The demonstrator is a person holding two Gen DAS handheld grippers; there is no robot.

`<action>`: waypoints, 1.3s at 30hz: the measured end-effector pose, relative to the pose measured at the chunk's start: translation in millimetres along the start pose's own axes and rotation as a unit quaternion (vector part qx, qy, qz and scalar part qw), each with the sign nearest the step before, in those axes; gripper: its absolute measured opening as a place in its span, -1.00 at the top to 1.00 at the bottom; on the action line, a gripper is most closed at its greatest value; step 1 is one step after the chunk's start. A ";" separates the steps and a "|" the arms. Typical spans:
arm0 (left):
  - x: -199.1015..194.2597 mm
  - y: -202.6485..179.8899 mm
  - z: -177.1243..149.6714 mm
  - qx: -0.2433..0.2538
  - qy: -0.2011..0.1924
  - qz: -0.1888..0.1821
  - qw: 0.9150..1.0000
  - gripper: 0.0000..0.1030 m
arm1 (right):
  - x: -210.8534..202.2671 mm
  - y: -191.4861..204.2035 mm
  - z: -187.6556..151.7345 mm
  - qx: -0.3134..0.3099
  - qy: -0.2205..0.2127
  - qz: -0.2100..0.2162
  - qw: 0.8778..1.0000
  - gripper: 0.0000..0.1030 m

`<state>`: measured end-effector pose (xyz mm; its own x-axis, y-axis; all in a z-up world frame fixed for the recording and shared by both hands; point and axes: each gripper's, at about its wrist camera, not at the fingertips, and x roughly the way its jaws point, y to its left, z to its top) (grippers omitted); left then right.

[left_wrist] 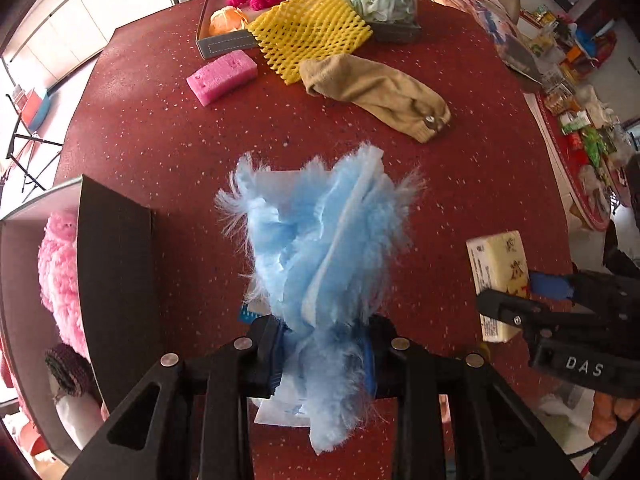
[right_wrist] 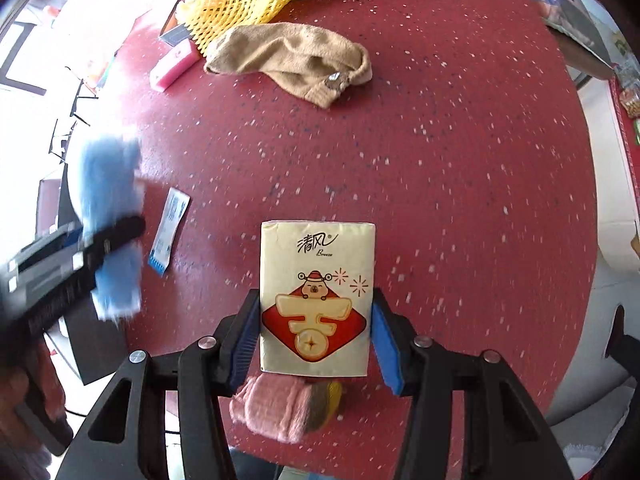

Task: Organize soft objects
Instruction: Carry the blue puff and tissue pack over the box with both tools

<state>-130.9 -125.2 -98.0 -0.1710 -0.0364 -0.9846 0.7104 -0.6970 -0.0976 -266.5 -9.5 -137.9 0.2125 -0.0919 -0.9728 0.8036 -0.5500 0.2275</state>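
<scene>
The left hand-held gripper (left_wrist: 324, 354) pinches the light, floppy blue fluffy cloth (left_wrist: 324, 240); the right hand-held gripper (right_wrist: 316, 332) pinches the squashy tissue pack (right_wrist: 317, 300) at its sides.

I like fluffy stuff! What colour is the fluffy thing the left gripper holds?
Light blue fluffy cloth, clearest in the left wrist view.

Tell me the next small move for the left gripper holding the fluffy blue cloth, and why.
Probably carry it sideways over the open dark box at the table's edge and release. The left gripper is shut on the fluffy blue cloth, lifted off the red speckled table; that box already holds a fluffy pink item and sits right beside it.
</scene>
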 end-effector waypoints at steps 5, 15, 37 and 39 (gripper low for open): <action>-19.3 5.8 -29.0 0.014 -0.001 -0.018 1.000 0.39 | -0.7 10.7 -13.1 0.013 -0.001 0.003 1.000 -0.08; -54.8 15.6 -64.5 0.050 -0.017 -0.038 0.998 0.39 | -12.1 72.1 -34.1 0.006 -0.013 0.003 1.000 -0.08; -100.1 92.7 -92.0 -0.029 -0.094 -0.053 0.994 0.39 | -57.4 165.2 -46.5 -0.077 -0.036 -0.032 0.996 -0.08; -103.4 103.0 -95.9 -0.044 -0.100 -0.050 0.993 0.39 | -59.4 175.1 -45.6 -0.089 -0.038 -0.036 0.995 -0.08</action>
<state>25.5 -124.6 -20.2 -0.3694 -0.1174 -0.9218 0.7382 -0.6396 -0.2143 -113.1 -62.5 -38.3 0.1138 -0.1249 -0.9856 0.9021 -0.4026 0.1552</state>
